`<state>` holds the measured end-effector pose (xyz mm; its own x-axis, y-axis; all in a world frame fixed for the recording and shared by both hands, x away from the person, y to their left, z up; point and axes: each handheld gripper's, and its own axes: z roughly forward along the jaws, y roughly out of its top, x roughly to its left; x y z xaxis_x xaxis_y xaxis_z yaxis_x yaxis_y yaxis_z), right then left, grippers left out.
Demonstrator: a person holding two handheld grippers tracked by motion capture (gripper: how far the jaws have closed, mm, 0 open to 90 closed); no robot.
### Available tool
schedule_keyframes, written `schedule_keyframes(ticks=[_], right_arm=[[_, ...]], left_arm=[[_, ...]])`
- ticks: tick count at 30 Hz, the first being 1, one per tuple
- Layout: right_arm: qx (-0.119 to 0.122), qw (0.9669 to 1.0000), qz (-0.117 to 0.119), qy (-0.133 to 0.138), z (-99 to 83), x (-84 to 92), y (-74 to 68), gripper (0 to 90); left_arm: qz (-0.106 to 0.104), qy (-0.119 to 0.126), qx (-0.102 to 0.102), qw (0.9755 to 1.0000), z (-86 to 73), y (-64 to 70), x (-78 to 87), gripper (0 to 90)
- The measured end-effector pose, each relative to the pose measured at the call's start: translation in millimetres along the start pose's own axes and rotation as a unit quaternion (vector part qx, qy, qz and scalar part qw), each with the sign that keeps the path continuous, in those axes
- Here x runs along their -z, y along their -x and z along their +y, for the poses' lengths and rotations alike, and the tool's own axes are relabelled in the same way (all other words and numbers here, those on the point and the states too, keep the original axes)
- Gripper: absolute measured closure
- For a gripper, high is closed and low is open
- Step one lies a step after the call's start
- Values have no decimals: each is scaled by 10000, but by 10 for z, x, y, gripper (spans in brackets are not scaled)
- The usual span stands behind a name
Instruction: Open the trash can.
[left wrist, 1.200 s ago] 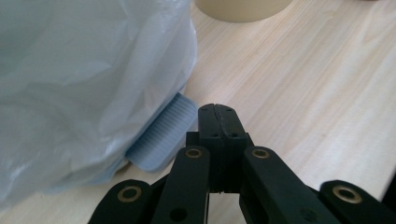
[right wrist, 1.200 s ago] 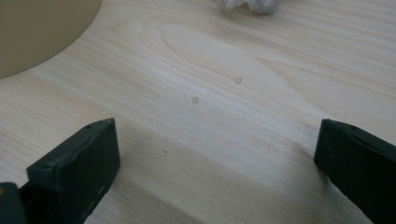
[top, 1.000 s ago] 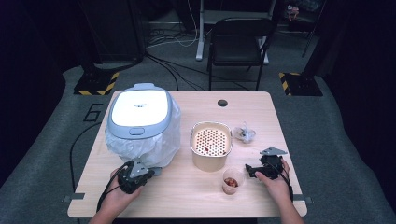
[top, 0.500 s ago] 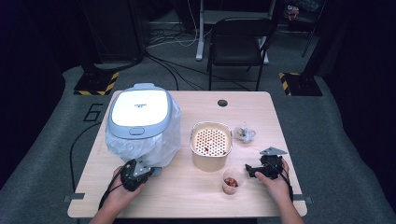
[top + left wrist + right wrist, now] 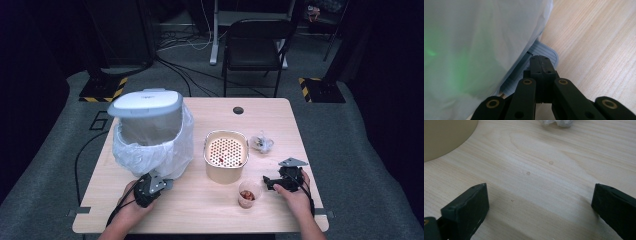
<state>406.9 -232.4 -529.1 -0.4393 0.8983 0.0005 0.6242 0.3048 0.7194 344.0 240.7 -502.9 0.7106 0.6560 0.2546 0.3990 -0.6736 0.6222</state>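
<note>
Under the left hand-held gripper, the bin lid has swung up.

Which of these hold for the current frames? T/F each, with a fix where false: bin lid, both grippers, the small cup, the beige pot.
1. The lid of the trash bin is raised. True.
2. The left gripper is open wide. False: its jaws are shut, resting on the bin's pedal.
3. The right gripper is open with nothing between its jaws. True: bare table lies between them.
4. The small cup stands at the table's far edge, by the round hole. False: it stands near the front edge, just left of the right gripper.
5. The beige pot stands inside the bin. False: it stands on the table, to the right of the bin.
</note>
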Motion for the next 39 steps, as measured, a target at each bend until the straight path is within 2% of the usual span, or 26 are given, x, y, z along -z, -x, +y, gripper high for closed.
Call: schedule_keyframes(ticks=[1,4,6,7,8,9,10,13,15,17,18,19,21,24,25,27,28,30,31,33,35,37,39], right_arm=[[-28,10000,8,2,-1,4,-1,25],[8,10000,5,8,0,7,8,39],[-3,10000,31,-3,5,17,13,70],[-71,10000,12,-6,5,26,5,86],[17,10000,1,23,8,26,20,101],[3,10000,16,29,9,29,17,117],[-27,10000,29,0,14,39,9,142],[79,9998,114,-156,45,56,5,158],[31,9998,131,-177,61,60,-8,166],[105,9994,225,-233,96,78,-4,183],[96,9992,272,-266,122,88,-6,190],[114,9992,275,-260,150,100,2,195],[151,9992,305,-212,212,111,34,207],[22,9993,314,-196,333,112,81,232],[87,9993,324,-168,376,102,118,248],[-7,9991,396,-172,444,81,142,258],[22,9991,401,-161,476,70,151,262],[59,9991,390,-168,544,58,151,265],[167,9990,384,-150,617,48,144,274],[177,9990,385,-144,655,40,139,275],[239,9988,383,-167,730,30,140,289],[195,9985,491,-154,847,24,149,338],[215,9984,507,-143,886,28,152,347]], left_arm=[[31,-32,-65,10000,-4,16,-27,900],[52,-41,-87,9999,-2,1,-28,900],[-59,6,69,10000,-10,-16,-30,900],[-51,24,90,9999,-14,-21,-33,900],[-59,41,93,9999,-16,-22,-34,900],[-56,44,95,9999,-16,-20,-34,900],[-54,27,85,9999,-14,-20,-33,900],[-52,32,83,9999,-13,-19,-32,900],[-51,31,83,9999,-14,-19,-31,900],[-47,26,82,10000,-12,-19,-31,900],[-66,-4,-52,10000,-5,-45,-25,900],[-87,26,153,9998,-13,-26,-32,900],[-115,9,139,9998,-12,-34,-28,900],[-133,-9,146,9998,-10,-36,-26,900],[-114,-32,-15,9999,-5,-56,-21,900],[-92,16,188,9998,-11,-35,-31,900],[-105,18,206,9997,-11,-39,-32,900],[-116,16,215,9997,-11,-42,-32,900],[-118,12,204,9997,-11,-41,-30,900],[-161,-22,191,9997,-8,-46,-25,900],[-96,-1,192,9998,-9,-35,-29,900],[-106,12,190,9998,-9,-34,-32,900],[-114,5,187,9998,-8,-34,-32,900]])
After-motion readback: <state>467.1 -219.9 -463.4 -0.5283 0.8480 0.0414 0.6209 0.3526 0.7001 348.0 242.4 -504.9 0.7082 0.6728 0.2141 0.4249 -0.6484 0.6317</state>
